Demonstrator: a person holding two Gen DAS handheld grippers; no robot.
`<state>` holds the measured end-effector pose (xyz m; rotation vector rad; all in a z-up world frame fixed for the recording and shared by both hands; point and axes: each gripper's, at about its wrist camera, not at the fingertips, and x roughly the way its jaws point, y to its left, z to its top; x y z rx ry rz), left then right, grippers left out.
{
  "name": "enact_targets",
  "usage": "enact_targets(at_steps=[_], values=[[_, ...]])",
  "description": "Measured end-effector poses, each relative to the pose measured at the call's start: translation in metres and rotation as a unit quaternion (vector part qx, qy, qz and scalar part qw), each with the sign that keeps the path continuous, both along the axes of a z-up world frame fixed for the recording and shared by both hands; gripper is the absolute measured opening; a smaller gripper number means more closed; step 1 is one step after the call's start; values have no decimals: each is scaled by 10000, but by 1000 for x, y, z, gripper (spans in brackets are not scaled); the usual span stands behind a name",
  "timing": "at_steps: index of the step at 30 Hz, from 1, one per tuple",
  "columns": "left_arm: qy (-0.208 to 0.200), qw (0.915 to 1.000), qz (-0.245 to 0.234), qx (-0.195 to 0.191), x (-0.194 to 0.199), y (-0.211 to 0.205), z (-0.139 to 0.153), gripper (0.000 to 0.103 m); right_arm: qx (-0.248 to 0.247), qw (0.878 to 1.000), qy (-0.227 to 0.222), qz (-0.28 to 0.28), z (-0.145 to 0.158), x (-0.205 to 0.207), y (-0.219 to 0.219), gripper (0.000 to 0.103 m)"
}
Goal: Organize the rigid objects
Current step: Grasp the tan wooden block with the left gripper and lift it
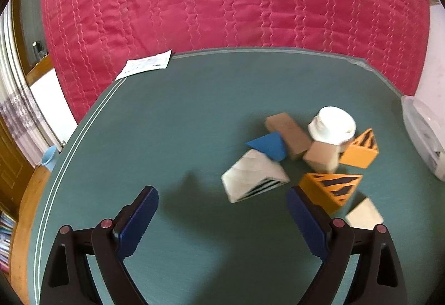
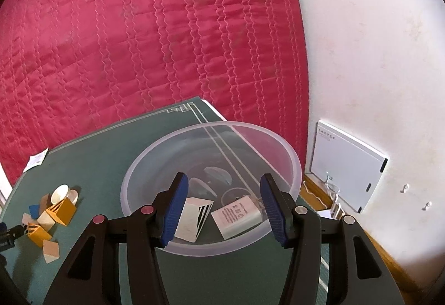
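Honestly barely started: two pieces sit in the clear bowl (image 2: 211,138) under the empty, part-spread right hand-held gripper (image 2: 224,203), while the wide-open, empty left hand-held gripper (image 1: 222,210) nears the block pile (image 1: 303,157) on the tabletop (image 1: 167,124).

I work at a green table (image 1: 178,116) with thin pale lines running along its edges. Behind it hangs a big crimson quilted cover (image 2: 144,35), stitched in wavy rows, filling most of my view. To the right stands a whitish, slightly stained wall (image 2: 370,60), with a flat white panel (image 2: 345,166) leaning low against it above a wooden floor strip (image 2: 319,193). On the far left I see a wooden door (image 1: 11,163) and a pale lace curtain (image 1: 19,113). Soft daylight falls evenly.
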<state>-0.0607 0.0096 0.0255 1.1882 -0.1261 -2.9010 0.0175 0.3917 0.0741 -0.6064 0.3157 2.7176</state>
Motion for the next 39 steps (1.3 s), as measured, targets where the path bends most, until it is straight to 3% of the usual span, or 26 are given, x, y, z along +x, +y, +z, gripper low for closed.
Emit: enact_targets(at_steps=[6, 13, 18, 25, 32, 39], values=[[-103, 9997, -210, -66, -13, -6, -5, 96, 278, 9995, -99, -124, 3, 2, -9, 55], [-156, 9976, -655, -173, -26, -3, -7, 95, -46, 9983, -373, 452, 4, 23, -44, 55], [-245, 9959, -865, -71, -36, 1, -10, 83, -369, 9892, -610, 1285, 5, 25, -80, 56], [-320, 9937, -1052, 195, -38, 2, -13, 45, -481, 9672, -1105, 2238, -15, 18, -135, 56], [-280, 9951, -887, 332, -28, -8, -12, 35, -541, 9507, -1405, 2710, -28, 9, -169, 56], [-346, 9959, -593, 584, -14, -22, -11, 34, -524, 9475, -1543, 2750, -26, -12, -178, 57]])
